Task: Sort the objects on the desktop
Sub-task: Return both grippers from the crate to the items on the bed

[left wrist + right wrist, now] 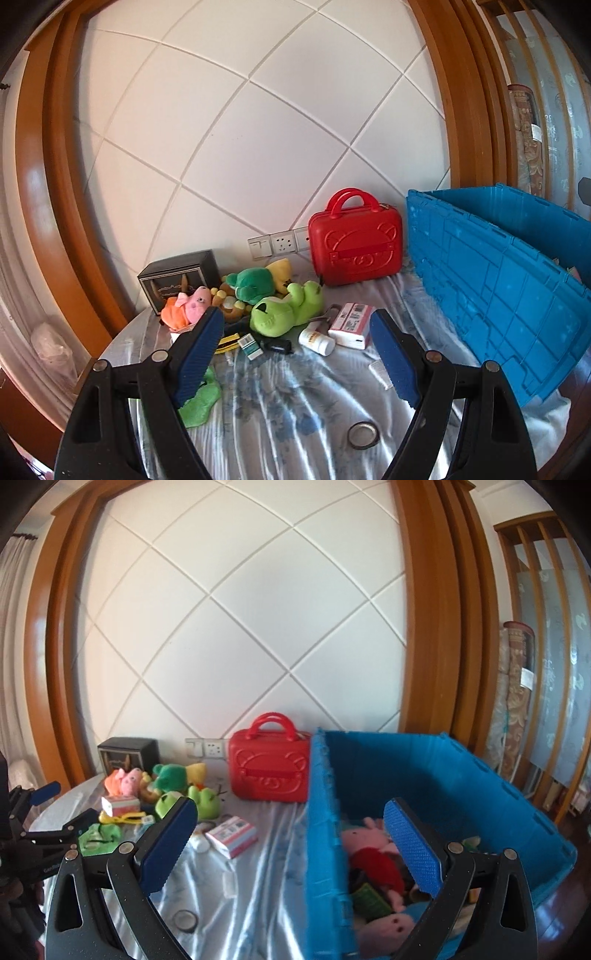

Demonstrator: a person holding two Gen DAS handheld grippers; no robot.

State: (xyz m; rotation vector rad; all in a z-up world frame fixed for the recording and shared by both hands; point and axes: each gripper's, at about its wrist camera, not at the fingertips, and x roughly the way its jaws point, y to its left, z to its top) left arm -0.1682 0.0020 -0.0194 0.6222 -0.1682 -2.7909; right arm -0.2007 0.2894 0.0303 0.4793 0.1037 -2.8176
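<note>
Reaching for the next item seems to be the step in hand: the left hand-held gripper stands released and empty, facing the lime frog plush on the desk just ahead. The right hand-held gripper, also released, hovers at the blue crate, which already holds toys. Next comes closing in on one item.

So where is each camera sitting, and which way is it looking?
Left wrist view: sits on the left gripper, looking forward over the table at the plush toys; its own two open fingers show, holding nothing.
Right wrist view: sits on the right gripper, looking at the wall and down into the blue crate; its own open, empty fingers show, and the left gripper at the left edge.
Both views share the red case, the toys, the crate and the tape roll.
</note>
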